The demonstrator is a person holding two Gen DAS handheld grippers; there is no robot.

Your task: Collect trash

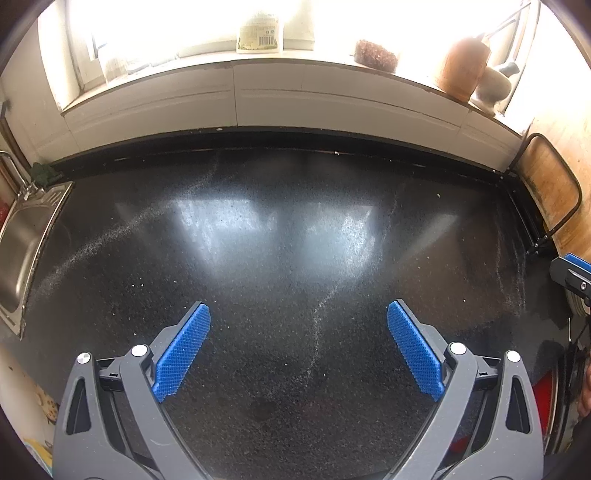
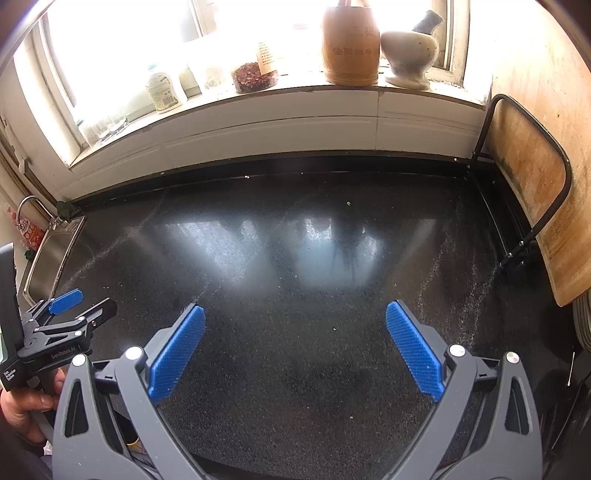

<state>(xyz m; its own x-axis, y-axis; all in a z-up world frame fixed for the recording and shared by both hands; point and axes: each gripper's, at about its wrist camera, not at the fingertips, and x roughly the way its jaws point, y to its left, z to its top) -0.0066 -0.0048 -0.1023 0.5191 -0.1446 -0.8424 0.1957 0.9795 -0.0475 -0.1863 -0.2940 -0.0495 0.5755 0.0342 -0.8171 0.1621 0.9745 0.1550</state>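
Grippers left [image 1: 298,314] and right [image 2: 295,315], both spread wide (nothing between), above dark speckled countertop [image 1: 280,236].

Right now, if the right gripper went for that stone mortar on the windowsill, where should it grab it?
Probably the narrow stem between the bowl and foot of the mortar, approached from the front across the counter. The bowl looks too wide, the pestle leans out its top, and the wooden canister crowds its left side.
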